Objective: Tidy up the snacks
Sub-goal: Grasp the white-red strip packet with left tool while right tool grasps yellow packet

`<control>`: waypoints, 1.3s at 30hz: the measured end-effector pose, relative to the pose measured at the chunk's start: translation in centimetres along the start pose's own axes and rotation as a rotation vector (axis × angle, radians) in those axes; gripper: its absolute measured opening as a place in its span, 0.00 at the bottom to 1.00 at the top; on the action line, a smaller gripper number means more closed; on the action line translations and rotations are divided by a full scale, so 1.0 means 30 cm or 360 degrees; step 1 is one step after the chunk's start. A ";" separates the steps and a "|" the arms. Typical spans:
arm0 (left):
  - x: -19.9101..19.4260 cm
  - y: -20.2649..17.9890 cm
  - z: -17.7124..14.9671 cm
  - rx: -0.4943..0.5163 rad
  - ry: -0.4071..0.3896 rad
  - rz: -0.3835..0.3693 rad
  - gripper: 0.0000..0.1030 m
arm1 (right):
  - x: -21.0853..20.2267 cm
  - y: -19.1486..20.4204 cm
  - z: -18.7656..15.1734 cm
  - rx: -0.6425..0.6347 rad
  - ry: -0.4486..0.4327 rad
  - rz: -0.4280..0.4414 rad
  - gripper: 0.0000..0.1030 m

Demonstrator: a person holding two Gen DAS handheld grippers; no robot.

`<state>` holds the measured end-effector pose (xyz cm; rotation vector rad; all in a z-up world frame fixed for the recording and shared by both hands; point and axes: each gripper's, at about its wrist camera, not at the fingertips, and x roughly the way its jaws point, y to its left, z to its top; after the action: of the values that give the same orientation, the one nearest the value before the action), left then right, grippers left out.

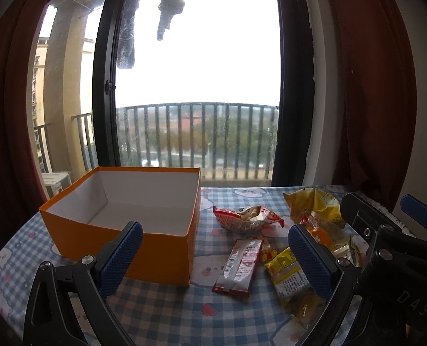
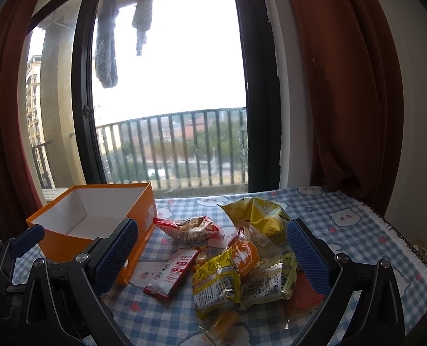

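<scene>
An empty orange box (image 1: 121, 239) (image 2: 98, 225) with a white inside stands at the left of the checked table. To its right lies a heap of snack packets: a red packet of puffs (image 1: 243, 216) (image 2: 188, 227), a flat red-and-white bar wrapper (image 1: 239, 265) (image 2: 173, 274), several yellow packets (image 2: 222, 279) (image 1: 288, 276) and a big crumpled yellow bag (image 2: 256, 216) (image 1: 314, 204). My left gripper (image 1: 213, 259) hangs open above the box's near right corner and the bar wrapper. My right gripper (image 2: 213, 256) is open over the heap, holding nothing.
The table (image 2: 357, 230) carries a blue checked cloth with bear prints, and its right edge drops off near a wall. Behind it is a balcony window (image 1: 196, 86) with dark red curtains (image 2: 343, 86) on both sides. The right gripper's body (image 1: 386, 245) shows in the left wrist view.
</scene>
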<state>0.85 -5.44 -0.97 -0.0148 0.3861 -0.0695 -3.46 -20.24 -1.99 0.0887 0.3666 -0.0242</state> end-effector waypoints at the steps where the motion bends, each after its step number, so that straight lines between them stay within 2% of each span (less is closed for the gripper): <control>1: 0.009 -0.005 -0.005 0.0003 0.0010 -0.0005 0.98 | 0.007 -0.005 -0.005 -0.0001 0.0006 -0.0006 1.00; 12: 0.150 -0.064 -0.111 0.0074 0.0194 -0.0013 0.95 | 0.132 -0.071 -0.123 0.0024 0.0178 -0.0034 0.97; 24: 0.290 -0.090 -0.210 0.0096 0.0426 -0.0049 0.92 | 0.292 -0.060 -0.236 0.0046 0.0436 0.0017 0.93; 30: 0.362 -0.088 -0.237 0.0090 0.0534 -0.0058 0.92 | 0.365 -0.045 -0.265 0.0058 0.0544 0.0050 0.86; 32: 0.384 -0.087 -0.245 0.0091 0.0592 -0.0075 0.92 | 0.393 -0.038 -0.273 0.0052 0.0583 0.0049 0.77; 34: 0.403 -0.084 -0.250 0.0082 0.0637 -0.0090 0.92 | 0.417 -0.032 -0.280 0.0050 0.0625 0.0056 0.75; 39: 0.429 -0.082 -0.254 0.0080 0.0672 -0.0071 0.92 | 0.456 -0.029 -0.288 0.0060 0.0685 0.0083 0.67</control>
<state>9.71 -8.81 -12.80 0.0416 0.8058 -0.1268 6.19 -20.41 -15.01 0.1411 0.7939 0.0406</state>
